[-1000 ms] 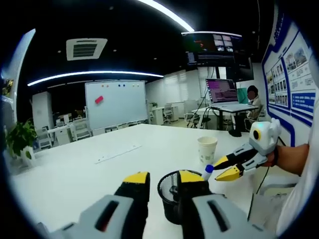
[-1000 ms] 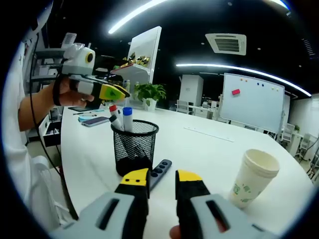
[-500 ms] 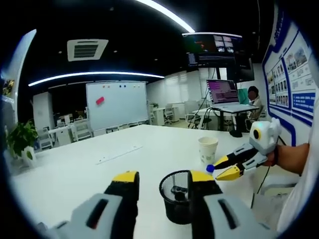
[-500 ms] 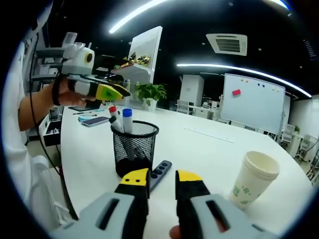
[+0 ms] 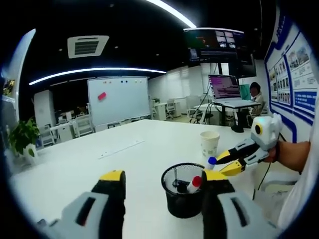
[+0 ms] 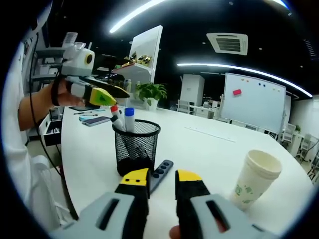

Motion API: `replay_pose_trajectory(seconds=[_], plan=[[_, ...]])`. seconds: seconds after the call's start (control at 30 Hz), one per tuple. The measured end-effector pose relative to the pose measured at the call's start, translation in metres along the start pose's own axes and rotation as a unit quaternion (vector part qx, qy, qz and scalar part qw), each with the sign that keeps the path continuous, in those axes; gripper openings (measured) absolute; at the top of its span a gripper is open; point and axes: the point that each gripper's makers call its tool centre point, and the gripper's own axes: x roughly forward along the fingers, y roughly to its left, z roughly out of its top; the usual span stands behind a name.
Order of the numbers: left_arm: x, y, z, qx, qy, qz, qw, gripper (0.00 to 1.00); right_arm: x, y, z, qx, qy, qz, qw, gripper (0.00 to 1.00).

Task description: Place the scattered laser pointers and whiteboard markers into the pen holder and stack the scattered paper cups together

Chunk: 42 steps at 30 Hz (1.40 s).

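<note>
The markers look to be sorted: a red-capped marker [image 6: 115, 117] and a blue-capped marker [image 6: 129, 119] stand in the black mesh pen holder [image 6: 135, 147] on the white worktop [image 6: 209, 149]. The left claw [image 6: 107, 93] hangs spread wide and empty just above and beside the holder's rim. In the left gripper view its yellow-tipped jaws stand well apart on either side of the holder.

What remains, as I read it, is the dark laser pointer [image 6: 160, 172] lying flat against the holder's foot. The right claw [image 6: 160, 178] sits narrow and empty right over it; it would need to drop, pinch the slim body and tip it upright into the holder.

The paper cup [image 6: 254, 179] stands alone to the right, clear of that path. A phone [image 6: 95, 120] lies at the far edge, a ruler-like strip [image 5: 118, 150] farther off. The holder itself crowds the pointer.
</note>
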Motion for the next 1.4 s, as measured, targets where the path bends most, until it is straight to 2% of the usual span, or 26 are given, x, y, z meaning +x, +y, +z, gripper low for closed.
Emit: replay_pose_trajectory(seconds=[0.27,1.17,1.4], plan=[[-0.002,-0.002,-0.006,-0.003,0.011,-0.004,0.9999,0.65,0.001,0.001,-0.001,0.004,0.002,0.001,1.0000,0.21],[-0.010,-0.006,-0.014,0.003,0.017,-0.008,0.9998,0.65,0.004,0.003,-0.020,0.017,0.038,0.003,0.9991,0.23],[-0.011,-0.007,-0.018,0.004,0.021,-0.010,0.9997,0.65,0.003,0.001,-0.021,0.014,0.038,-0.002,0.9992,0.24]])
